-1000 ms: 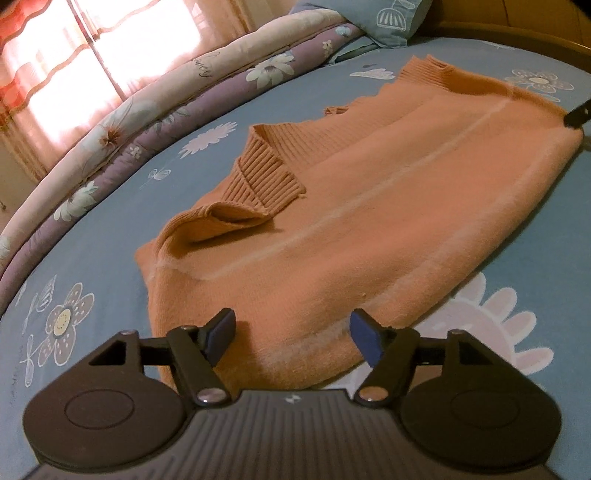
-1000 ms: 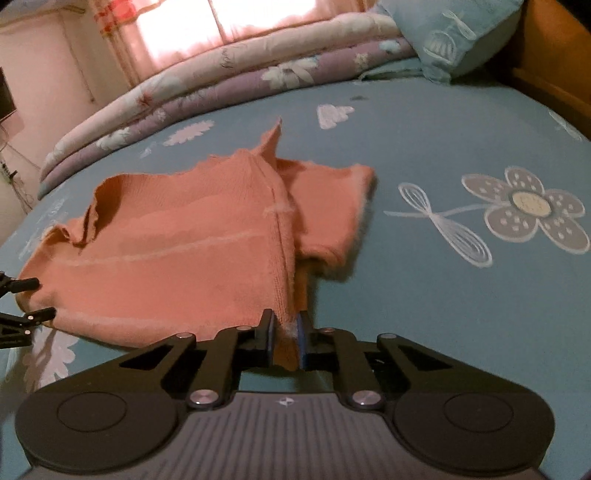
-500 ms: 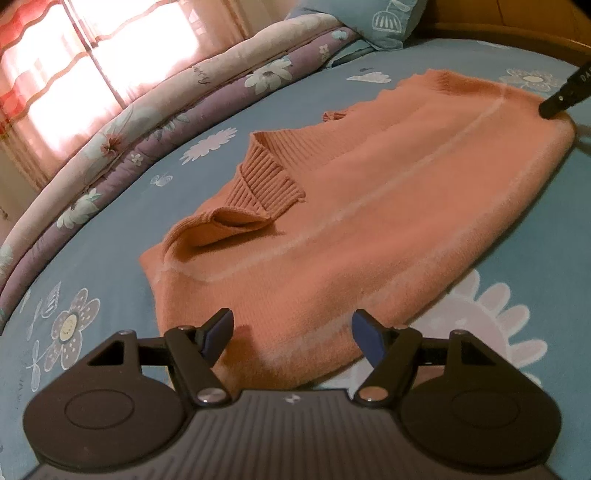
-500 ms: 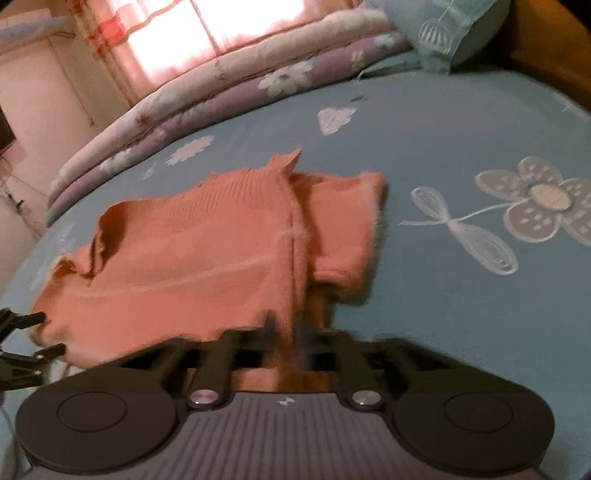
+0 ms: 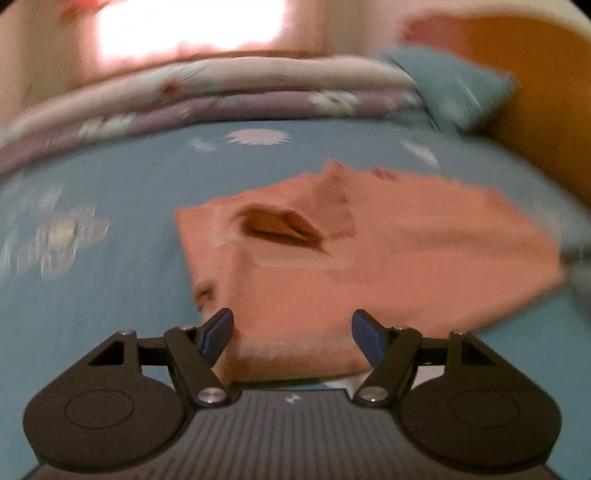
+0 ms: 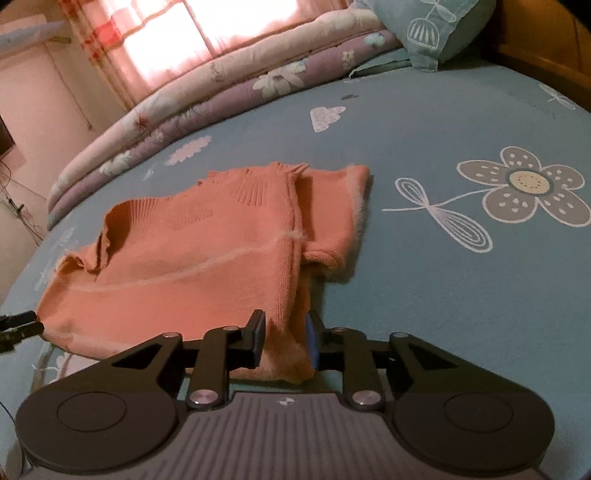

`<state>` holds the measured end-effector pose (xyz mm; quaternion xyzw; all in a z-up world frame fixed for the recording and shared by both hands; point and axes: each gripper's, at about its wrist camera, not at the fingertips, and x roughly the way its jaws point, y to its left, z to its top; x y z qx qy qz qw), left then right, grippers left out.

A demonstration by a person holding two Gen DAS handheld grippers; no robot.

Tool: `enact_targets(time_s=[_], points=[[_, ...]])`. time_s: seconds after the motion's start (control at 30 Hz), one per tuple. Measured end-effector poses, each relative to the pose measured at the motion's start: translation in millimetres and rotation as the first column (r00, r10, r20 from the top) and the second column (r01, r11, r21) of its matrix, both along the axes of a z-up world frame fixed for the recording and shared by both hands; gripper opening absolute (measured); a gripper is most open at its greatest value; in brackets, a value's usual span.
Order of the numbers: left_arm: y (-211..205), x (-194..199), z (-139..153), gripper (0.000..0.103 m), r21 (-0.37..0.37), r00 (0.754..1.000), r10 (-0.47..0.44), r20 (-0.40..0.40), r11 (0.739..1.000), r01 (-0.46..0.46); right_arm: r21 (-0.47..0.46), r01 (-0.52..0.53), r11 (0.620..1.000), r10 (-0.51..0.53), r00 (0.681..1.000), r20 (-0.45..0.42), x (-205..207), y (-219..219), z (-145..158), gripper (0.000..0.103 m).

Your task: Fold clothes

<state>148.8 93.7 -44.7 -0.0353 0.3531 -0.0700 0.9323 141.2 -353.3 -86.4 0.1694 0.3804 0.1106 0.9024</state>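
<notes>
Orange sweater (image 6: 192, 258) lies part-folded on bed (image 6: 443, 295), long axis crosswise to both tongs. Right tongs (image 6: 284, 341) opening, sweater's right corner between pads. Left tongs (image 5: 291, 334) apart, empty, at sweater's near hem.

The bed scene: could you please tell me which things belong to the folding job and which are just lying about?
For the job:
- sweater
- right hand-held gripper, jaws opening around the sweater's corner
- left hand-held gripper, open

Lying about:
- bedsheet
- quilts
- pillow
</notes>
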Motion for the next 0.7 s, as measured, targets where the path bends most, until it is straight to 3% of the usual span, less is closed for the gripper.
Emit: enact_targets(time_s=[0.13,0.27,0.33,0.47,0.7], points=[[48.6,8.3,-11.1,0.064,-0.244,0.990,0.127,-0.059,0.960,-0.138,0.050,0.014,0.999,-0.014,1.000,0.005,-3.9,-5.4,-4.6,0.040],[62.0,10.4,-21.6,0.062,-0.348,0.992,0.116,-0.045,0.929,-0.124,0.093,0.015,0.996,-0.016,1.000,0.007,-0.7,-5.3,-10.5,0.045],[60.0,13.3,-26.3,0.062,-0.371,0.997,0.071,-0.029,0.925,-0.077,0.113,0.006,0.994,-0.006,1.000,0.007,1.9,-3.7,-13.8,0.045],[50.5,20.7,-36.0,0.062,-0.348,0.999,-0.018,-0.027,0.937,0.008,0.103,-0.015,0.995,0.015,1.000,0.009,5.3,1.9,-19.4,0.046],[56.5,5.8,-35.4,0.062,-0.356,0.994,-0.101,0.048,0.928,0.112,0.087,-0.055,0.995,0.053,0.998,0.025,1.5,2.9,-18.2,0.046]])
